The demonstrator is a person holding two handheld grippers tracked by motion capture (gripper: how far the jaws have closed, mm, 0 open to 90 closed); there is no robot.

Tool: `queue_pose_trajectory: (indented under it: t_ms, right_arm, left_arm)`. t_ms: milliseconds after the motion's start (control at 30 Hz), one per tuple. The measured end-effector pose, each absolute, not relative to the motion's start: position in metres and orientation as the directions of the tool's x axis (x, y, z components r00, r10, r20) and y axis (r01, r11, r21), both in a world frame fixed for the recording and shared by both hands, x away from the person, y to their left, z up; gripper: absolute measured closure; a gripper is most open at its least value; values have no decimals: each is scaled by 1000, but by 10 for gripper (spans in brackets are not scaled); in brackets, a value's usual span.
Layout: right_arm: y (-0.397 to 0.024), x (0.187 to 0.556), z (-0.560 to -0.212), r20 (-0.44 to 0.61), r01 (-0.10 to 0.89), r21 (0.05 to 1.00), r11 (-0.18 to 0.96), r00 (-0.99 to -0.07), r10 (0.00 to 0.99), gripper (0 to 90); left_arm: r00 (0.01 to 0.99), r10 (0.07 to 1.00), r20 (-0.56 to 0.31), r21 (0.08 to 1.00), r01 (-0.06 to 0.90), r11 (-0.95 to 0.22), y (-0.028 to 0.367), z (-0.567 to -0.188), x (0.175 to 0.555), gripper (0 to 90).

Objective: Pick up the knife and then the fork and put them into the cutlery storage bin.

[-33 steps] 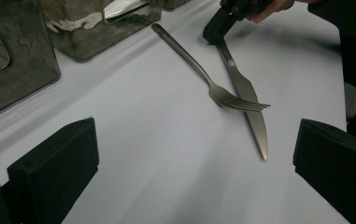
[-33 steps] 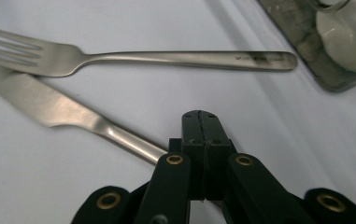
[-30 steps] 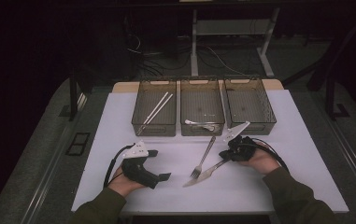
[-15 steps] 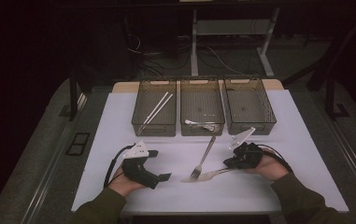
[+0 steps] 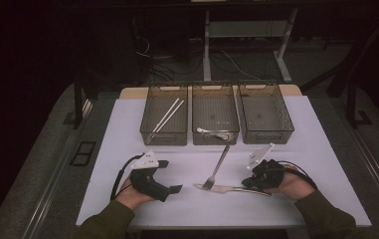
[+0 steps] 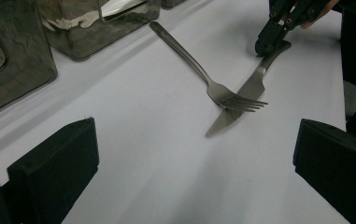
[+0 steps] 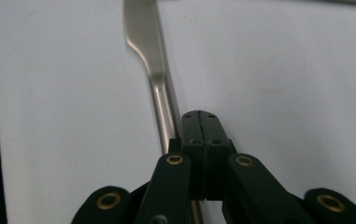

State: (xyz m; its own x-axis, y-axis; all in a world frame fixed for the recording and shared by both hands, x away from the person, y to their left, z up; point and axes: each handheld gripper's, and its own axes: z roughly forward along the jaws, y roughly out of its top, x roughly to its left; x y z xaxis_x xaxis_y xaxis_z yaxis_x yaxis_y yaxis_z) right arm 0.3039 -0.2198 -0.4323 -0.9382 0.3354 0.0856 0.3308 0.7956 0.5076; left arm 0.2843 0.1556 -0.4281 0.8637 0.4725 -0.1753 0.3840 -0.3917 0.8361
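So the knife [image 5: 232, 188] lies flat on the white counter [image 5: 326, 164], at about 5 o'clock from the middle bin [image 5: 215, 113], blade toward 9 o'clock and handle toward 3. The fork [image 5: 216, 169] lies across it, tines over the blade, handle running up toward 1 o'clock at the middle bin.

The right gripper [image 5: 249, 183] sits at the knife's handle end. In the right gripper view its jaws are clenched tight, pad against pad, and the knife handle [image 7: 164, 112] runs just beside them at their 9 o'clock side, passing under the left linkage. It touches or nearly touches the side of the jaws, not between the pads. The left gripper view shows the same tip [image 6: 265, 44] pressed down by the handle.

The left gripper [image 5: 169, 176] rests on the counter around 9 o'clock from the fork, jaws released and spread wide, nothing between them. Knife and fork are well ahead of them, at about 1 o'clock in its own view.
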Motion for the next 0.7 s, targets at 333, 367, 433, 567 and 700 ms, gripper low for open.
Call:
queue_pose_trajectory:
  t_ms: [333, 367, 433, 567, 700]
  right_arm:
    - [-222, 304, -421, 97, 332, 507, 796, -939, 330, 820]
    - [-221, 305, -418, 100, 328, 502, 800, -941, 322, 799]
    - [-216, 304, -413, 87, 313, 484, 817, -946, 311, 762]
    - [-204, 304, -408, 51, 268, 413, 870, -961, 272, 733]
    - [-190, 304, -411, 39, 242, 349, 905, -969, 243, 726]
  left_arm:
    - [863, 474, -174, 837, 383, -391, 156, -428, 285, 0]
    - [863, 474, -176, 837, 385, -389, 156, -428, 285, 0]
    - [862, 475, -176, 836, 386, -390, 156, -428, 285, 0]
    - [863, 474, -175, 838, 383, -389, 156, -428, 285, 0]
    - [864, 473, -173, 837, 382, -392, 156, -428, 285, 0]
